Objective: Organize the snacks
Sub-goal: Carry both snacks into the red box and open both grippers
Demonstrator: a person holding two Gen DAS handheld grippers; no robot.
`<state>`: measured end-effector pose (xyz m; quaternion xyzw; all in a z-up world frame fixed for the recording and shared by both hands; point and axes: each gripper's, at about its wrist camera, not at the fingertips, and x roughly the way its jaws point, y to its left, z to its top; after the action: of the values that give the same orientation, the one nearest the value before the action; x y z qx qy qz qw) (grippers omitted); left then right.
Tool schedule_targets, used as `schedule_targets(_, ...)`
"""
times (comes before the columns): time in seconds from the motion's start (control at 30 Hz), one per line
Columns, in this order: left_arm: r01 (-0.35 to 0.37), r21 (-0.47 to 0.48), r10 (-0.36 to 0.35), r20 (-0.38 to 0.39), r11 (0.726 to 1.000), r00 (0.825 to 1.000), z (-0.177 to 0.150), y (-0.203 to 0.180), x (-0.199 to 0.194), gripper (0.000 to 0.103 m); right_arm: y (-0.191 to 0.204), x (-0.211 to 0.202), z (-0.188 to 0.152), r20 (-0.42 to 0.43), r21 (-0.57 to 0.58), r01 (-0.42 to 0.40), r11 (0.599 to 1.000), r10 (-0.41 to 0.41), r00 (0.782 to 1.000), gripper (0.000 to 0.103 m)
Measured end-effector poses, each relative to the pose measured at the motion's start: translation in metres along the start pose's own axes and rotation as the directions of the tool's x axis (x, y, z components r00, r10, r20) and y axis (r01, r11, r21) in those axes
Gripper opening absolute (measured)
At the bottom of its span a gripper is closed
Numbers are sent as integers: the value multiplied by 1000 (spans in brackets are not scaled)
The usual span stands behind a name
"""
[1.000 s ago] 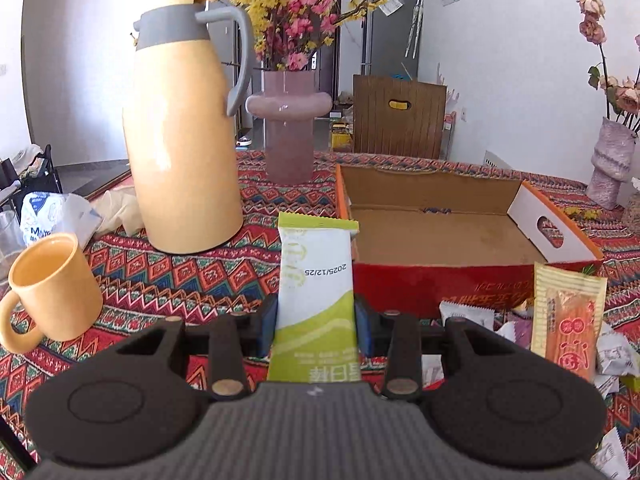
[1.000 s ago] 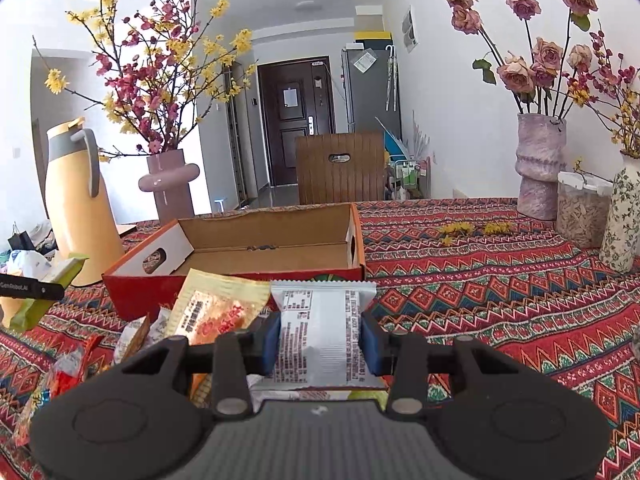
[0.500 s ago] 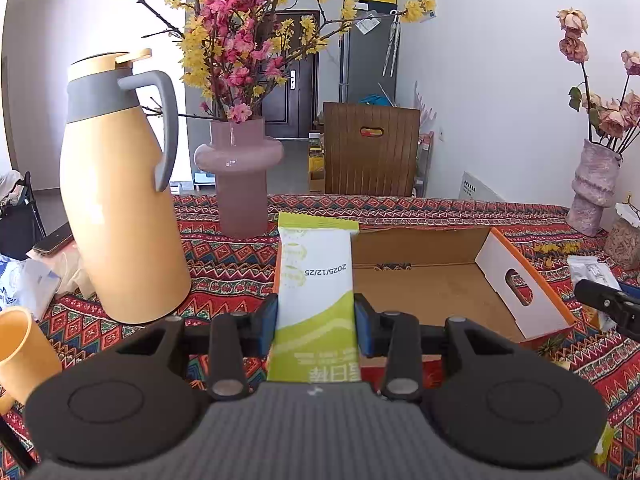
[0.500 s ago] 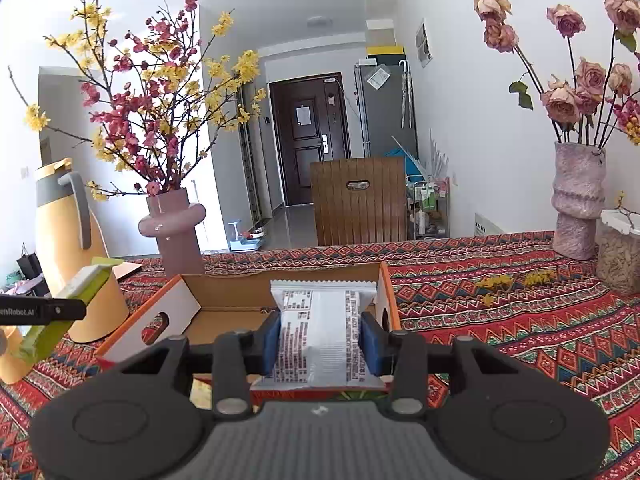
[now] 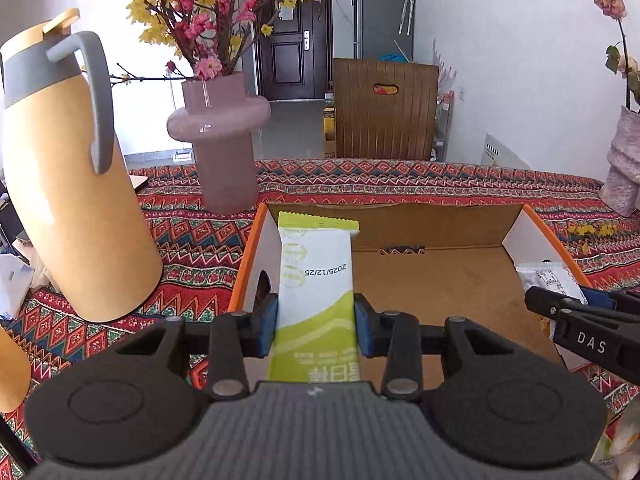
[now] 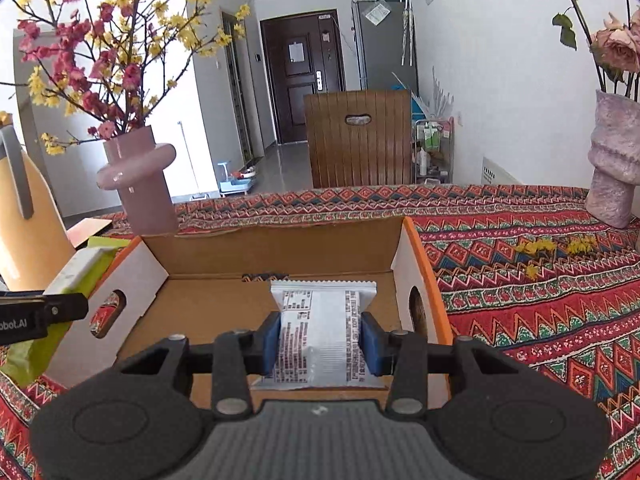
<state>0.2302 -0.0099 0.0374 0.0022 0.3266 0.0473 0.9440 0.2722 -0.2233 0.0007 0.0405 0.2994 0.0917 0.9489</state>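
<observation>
1. Patterned red cloth [image 6: 540, 300] covered the desk, with a hallway and a dark door [image 6: 302, 76] behind it.
2. Left tongs [image 5: 316, 322]: blue pads were clamped on the sides of a green-and-white snack packet [image 5: 316, 280], held upright. The printed date faced the camera upside down.
3. Right tongs [image 6: 322, 344]: blue pads were clamped on the sides of a white snack packet [image 6: 320, 336] with small dark print, held upright.
4. Both packets were over the open cardboard box [image 6: 280, 252], which had orange edges, white end flaps with handle cut-outs, and a bare brown floor.
5. In the left wrist view, the green-and-white packet stood at the box's left end, beside the left flap. The right tongs [image 5: 556, 300] entered at the right edge, over the box's right end.
6. In the right wrist view, the white packet stood nearer the right flap. The left tongs [image 6: 72, 306] and their green packet appeared at the left edge, beside the left flap.
7. Whether either packet touched the box floor could not be told.
8. A yellow jug [image 5: 68, 184] with a grey handle stood left of the box.
9. A pink vase [image 5: 224, 140] holding red and yellow blossoms stood behind the box's left corner.
10. A textured pink vase [image 6: 614, 164] of roses stood well apart at the right.
11. A brown wooden chair back [image 6: 360, 136] was beyond the desk's far edge.
</observation>
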Motion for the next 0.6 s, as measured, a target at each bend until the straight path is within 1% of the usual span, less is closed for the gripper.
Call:
schedule_targets(0.1,11,7,-11,-21,1000,1000,-4,-2,7,40,-2,4,-5,-15,10,-10,1000,10,1000,40)
schedule_targets(0.17,25,5,-25,-11,1000,1000,-6,-2,6,41,-4,2,-5,-15,13,-15,1000,15,1000,42)
schedule_targets(0.2,38,5,-38,1,999,999,-6,-2,3,47,-5,-1,-5,-8,14,-13,1000,13,1000,44)
schedule_targets(0.23,45,4,-45,13,999,999,-6,-2,1,52,-5,-3,-5,-2,18,-15,1000,15,1000,51)
schedule_targets(0.27,43,3,-43,27,999,999,-5,-2,-3,64,-7,-7,-4,7,24,-19,1000,19,1000,56)
schedule_targets(0.3,40,4,-40,46,999,998,-5,-2,-6,76,-7,-11,-4,21,28,-22,999,22,1000,67)
schedule_targets(0.33,36,4,-36,63,999,997,-6,-2,-10,81,-8,-16,-4,35,29,-23,999,22,999,78)
schedule_targets(0.37,35,4,-35,78,999,996,-5,-1,-15,86,-8,-21,-4,49,31,-24,999,23,999,82)
schedule_targets(0.43,45,-4,-45,95,999,994,-6,1,-22,95,-8,-32,-5,75,31,-27,999,25,997,100)
schedule_targets(0.47,45,-11,-43,110,999,993,-7,3,-26,103,-8,-37,-5,91,29,-28,999,25,996,103)
schedule_targets(0.53,42,-17,-40,136,999,990,-9,5,-36,103,-7,-49,-7,117,22,-24,999,21,993,103)
schedule_targets(0.6,50,-21,-46,144,999,989,-11,8,-43,103,-7,-60,-10,137,13,-21,1000,19,990,103)
